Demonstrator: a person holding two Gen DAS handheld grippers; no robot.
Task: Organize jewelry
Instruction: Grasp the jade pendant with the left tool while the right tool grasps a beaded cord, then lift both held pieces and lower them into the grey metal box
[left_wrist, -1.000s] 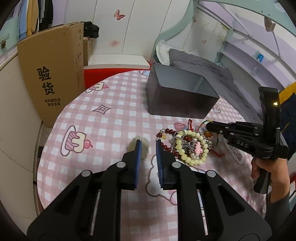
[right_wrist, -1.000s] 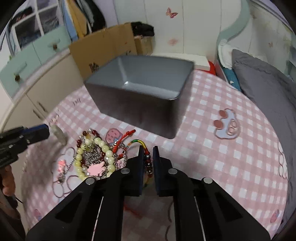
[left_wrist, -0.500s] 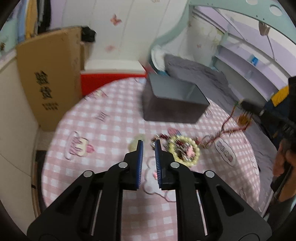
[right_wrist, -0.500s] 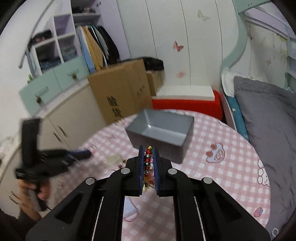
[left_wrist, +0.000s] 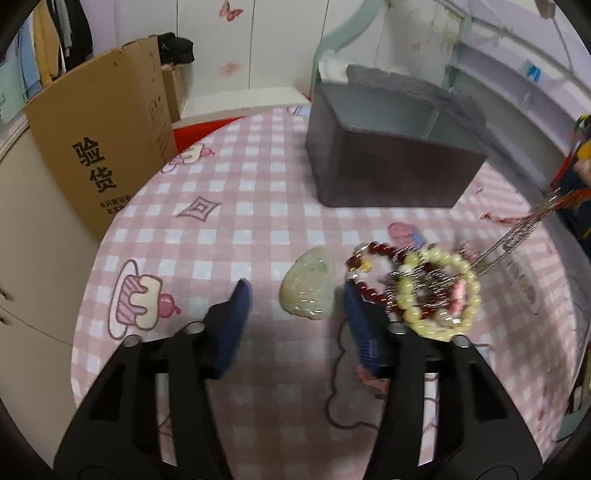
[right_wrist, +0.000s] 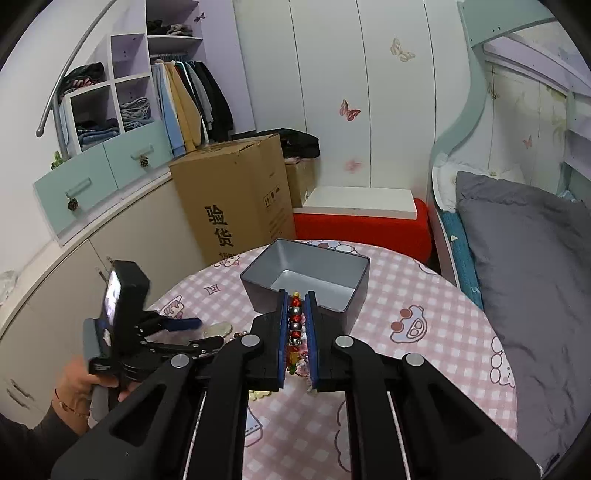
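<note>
My left gripper (left_wrist: 295, 295) is open, low over the pink checked table, its jaws either side of a pale green jade pendant (left_wrist: 308, 288). Just right of it lies a tangle of jewelry (left_wrist: 432, 291): cream bead bracelet, red bead strand, silver chain. A silver chain and red cord (left_wrist: 524, 229) stretch from the tangle up to the right. My right gripper (right_wrist: 295, 310) is shut on a red and silver beaded bracelet (right_wrist: 294, 321), held high above the table, in front of the open grey box (right_wrist: 306, 273). The left gripper also shows in the right wrist view (right_wrist: 192, 330).
The grey box (left_wrist: 388, 147) stands at the table's far side. A tall cardboard carton (left_wrist: 99, 133) stands off the table's left edge. A red bench (right_wrist: 362, 225) and a bed with grey bedding (right_wrist: 524, 266) lie beyond the table.
My left gripper has opened and dropped closer to the jade pendant. My right gripper has lifted the beaded bracelet higher, pulling the chain and cord taut out of the tangle.
</note>
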